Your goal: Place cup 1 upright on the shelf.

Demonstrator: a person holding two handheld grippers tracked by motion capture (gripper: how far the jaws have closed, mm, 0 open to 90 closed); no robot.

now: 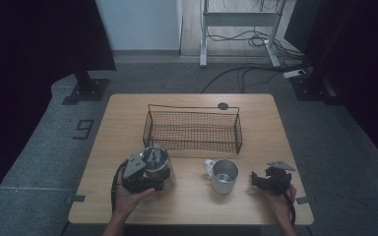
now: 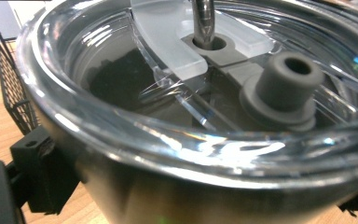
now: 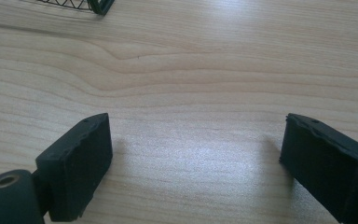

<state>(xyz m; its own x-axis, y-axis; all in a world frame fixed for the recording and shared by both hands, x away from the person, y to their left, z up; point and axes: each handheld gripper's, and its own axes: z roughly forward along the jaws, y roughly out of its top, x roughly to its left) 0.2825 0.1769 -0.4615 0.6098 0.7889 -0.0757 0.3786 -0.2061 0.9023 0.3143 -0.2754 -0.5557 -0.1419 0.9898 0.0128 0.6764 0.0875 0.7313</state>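
Wooden table (image 1: pixel 187 191): left gripper (image 1: pixel 145 179) clamps steel tumbler (image 1: pixel 156 162), clear-lidded; right gripper (image 1: pixel 263 181) gapes.

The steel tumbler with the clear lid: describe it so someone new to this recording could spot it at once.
Start at the black wire basket on the wooden table. Just in front of its left corner stands the steel tumbler, clasped by the left gripper. Unlike the open, handled metal mug to its right, it has no visible handle and wears a clear lid with a grey stopper.
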